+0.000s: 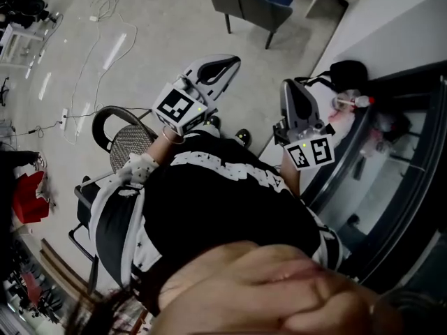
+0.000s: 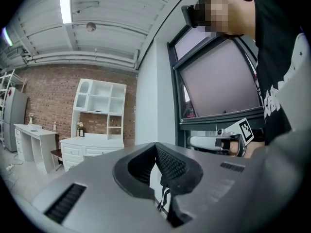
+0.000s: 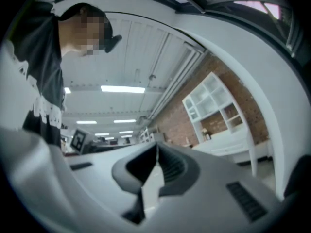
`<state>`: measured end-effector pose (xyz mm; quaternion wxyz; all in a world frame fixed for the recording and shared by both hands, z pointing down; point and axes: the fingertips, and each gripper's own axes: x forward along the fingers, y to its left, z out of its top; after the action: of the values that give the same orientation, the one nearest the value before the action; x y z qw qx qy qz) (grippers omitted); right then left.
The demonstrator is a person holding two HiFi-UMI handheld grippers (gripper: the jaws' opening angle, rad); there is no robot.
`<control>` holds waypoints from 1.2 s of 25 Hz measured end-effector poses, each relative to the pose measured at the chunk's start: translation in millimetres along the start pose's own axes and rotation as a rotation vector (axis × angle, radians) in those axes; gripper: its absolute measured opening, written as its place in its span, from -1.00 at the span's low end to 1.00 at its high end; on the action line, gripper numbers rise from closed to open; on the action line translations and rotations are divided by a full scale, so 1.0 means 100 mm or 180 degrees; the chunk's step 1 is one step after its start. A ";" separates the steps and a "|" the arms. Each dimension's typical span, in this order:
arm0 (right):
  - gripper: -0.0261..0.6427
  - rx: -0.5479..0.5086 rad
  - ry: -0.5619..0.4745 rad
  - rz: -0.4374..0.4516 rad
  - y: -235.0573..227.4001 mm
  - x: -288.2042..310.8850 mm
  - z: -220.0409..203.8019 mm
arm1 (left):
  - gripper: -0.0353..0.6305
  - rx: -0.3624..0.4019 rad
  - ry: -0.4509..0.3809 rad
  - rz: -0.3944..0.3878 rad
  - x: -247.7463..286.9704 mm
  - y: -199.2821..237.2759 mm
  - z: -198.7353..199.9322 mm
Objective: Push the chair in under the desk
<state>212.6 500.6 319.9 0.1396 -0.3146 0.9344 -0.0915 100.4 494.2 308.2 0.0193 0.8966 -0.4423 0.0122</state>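
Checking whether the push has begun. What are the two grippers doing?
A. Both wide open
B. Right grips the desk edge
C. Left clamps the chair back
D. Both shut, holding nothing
D: the left gripper and right gripper each show jaws together, nothing between them.

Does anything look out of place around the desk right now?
The black mesh chair sits out at the person's left, apart from the white desk, not tucked under it. Loose cables trail across the floor.

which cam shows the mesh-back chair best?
Head view: the mesh-back chair shows from above at the person's left, partly hidden by the sleeve. Neither gripper view shows it; both face the white shelving across the room.
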 end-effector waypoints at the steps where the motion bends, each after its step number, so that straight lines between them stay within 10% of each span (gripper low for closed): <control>1: -0.83 0.0005 -0.0004 0.0004 -0.01 0.00 0.00 | -0.79 0.0025 -0.0011 0.0002 0.00 -0.01 0.00; 30: -0.83 -0.0182 0.0208 0.0069 -0.46 0.66 0.05 | -0.79 -0.0046 -0.0095 0.0062 0.55 0.78 -0.07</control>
<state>190.2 423.6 314.1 0.1009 -0.3052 0.9441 -0.0734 72.0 403.3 319.3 0.0189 0.8921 -0.4514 -0.0042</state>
